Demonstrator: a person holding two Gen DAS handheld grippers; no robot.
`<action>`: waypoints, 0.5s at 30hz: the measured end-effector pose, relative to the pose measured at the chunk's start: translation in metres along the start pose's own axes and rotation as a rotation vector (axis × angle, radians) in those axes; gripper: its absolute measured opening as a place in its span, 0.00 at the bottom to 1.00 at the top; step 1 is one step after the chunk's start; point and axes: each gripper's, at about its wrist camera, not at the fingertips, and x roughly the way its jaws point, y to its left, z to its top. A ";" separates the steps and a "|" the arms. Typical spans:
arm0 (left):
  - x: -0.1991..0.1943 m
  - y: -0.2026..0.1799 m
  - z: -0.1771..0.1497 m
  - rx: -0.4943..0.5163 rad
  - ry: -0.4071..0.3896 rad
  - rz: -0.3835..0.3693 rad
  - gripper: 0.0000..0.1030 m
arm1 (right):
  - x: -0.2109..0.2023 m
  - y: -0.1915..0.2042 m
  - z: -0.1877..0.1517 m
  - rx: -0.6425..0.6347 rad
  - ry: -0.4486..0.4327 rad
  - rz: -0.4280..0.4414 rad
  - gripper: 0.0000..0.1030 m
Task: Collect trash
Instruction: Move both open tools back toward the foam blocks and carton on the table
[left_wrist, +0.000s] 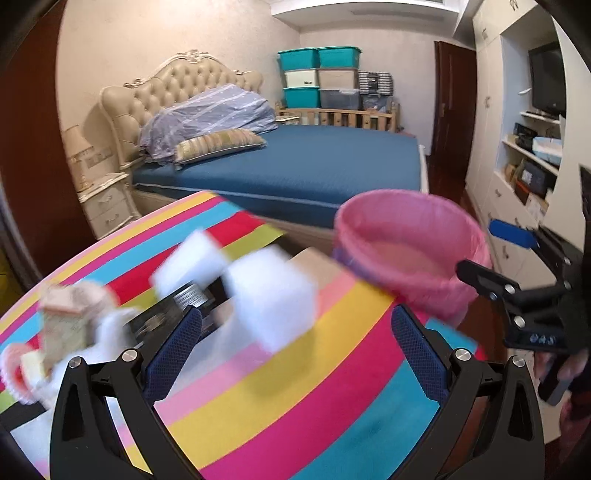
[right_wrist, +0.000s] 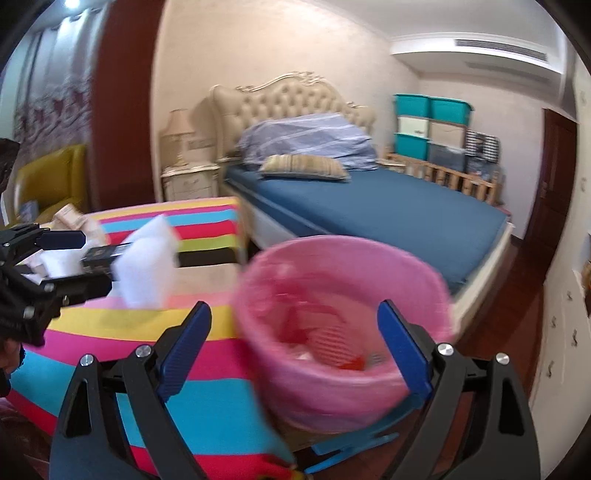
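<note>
Both claws (left_wrist: 295, 339) (right_wrist: 295, 343) released, empty; round pink plastic-lined bin (right_wrist: 343, 332); striped cloth (left_wrist: 295, 387).

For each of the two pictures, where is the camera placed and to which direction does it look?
Left wrist view: sits on the left tool, looks over the striped table at white foam blocks; the right tool shows at right.
Right wrist view: sits on the right tool, looks into the pink bin; the left tool shows at left.
Both share: table, bin, blocks, bed.
</note>
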 end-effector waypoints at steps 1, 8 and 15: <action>-0.006 0.006 -0.007 -0.005 0.004 0.005 0.93 | 0.002 0.008 0.001 -0.010 0.005 0.015 0.86; -0.054 0.085 -0.062 -0.106 0.039 0.134 0.93 | 0.018 0.092 0.013 -0.094 0.058 0.146 0.86; -0.104 0.182 -0.112 -0.319 0.059 0.318 0.93 | 0.028 0.182 0.023 -0.191 0.105 0.279 0.86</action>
